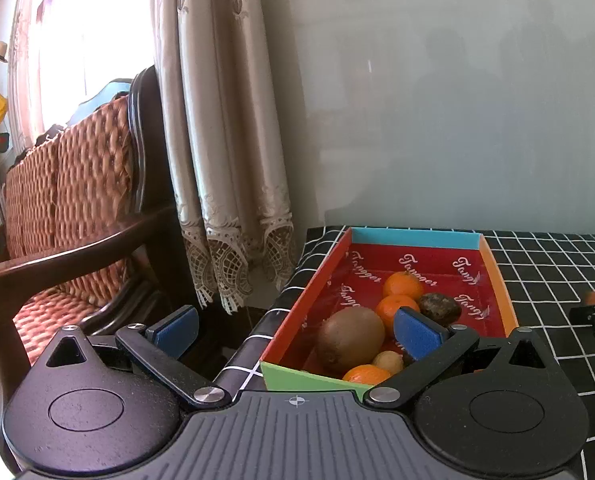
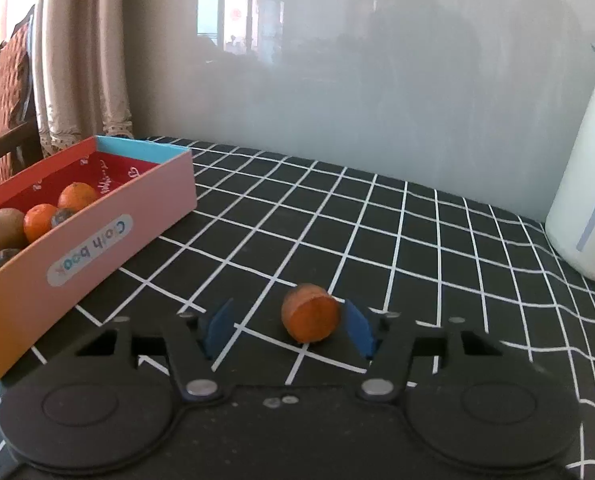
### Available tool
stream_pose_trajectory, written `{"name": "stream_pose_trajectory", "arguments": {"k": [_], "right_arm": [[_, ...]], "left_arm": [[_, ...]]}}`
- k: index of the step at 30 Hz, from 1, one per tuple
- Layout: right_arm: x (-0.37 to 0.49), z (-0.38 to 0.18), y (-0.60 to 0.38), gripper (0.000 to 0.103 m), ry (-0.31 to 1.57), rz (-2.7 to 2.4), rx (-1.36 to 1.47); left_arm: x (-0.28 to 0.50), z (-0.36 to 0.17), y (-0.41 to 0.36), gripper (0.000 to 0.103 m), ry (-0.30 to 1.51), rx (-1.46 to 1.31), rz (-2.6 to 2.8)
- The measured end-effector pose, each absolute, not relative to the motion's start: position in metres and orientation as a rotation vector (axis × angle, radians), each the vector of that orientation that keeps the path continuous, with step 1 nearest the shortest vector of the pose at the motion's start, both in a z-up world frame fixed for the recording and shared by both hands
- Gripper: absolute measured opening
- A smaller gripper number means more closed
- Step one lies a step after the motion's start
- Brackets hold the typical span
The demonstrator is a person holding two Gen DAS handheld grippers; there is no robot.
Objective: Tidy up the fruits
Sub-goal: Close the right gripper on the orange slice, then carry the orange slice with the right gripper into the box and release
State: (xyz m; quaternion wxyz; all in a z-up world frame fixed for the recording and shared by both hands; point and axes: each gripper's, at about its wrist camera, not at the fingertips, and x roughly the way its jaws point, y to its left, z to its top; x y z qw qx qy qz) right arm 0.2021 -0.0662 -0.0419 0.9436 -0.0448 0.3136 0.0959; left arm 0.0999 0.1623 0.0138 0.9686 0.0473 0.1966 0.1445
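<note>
From the left wrist, the left gripper (image 1: 297, 330) hangs spread wide and empty over the near end of the box (image 1: 497, 280) holding the fruits (image 1: 351, 338), while from the right wrist, right of that box (image 2: 109, 220), the right gripper (image 2: 287, 328) stands part-spread around the orange piece (image 2: 310, 312) on the tablecloth (image 2: 417, 240), only its right pad (image 2: 357, 330) touching it.

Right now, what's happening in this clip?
A person with two handheld grippers is sorting fruit into a colourful cardboard box on a black checked tablecloth. The box already holds a kiwi, mandarins and a few darker fruits. The right gripper has its jaws around an orange cut piece lying on the cloth, one pad touching it, not yet clamped. The left gripper hovers open near the box.
</note>
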Motion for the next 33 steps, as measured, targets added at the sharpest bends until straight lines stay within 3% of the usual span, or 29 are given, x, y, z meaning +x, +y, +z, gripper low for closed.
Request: {"name": "stream_pose_trajectory", "arguments": {"k": [6, 7, 33], "right_arm": [[0.208, -0.047, -0.065, 0.041, 0.66, 0.171, -0.086], [0.209, -0.047, -0.065, 0.031, 0.658, 0.168, -0.082], [0.143, 0.046, -0.021, 0.031, 0.442, 0.293, -0.057]], "left_arm": [[0.099, 0.013, 0.168, 0.103, 0.4, 0.092, 0.299], [0.099, 0.013, 0.169, 0.103, 0.4, 0.089, 0.3], [0.093, 0.015, 0.169, 0.103, 0.393, 0.076, 0.299]]}}
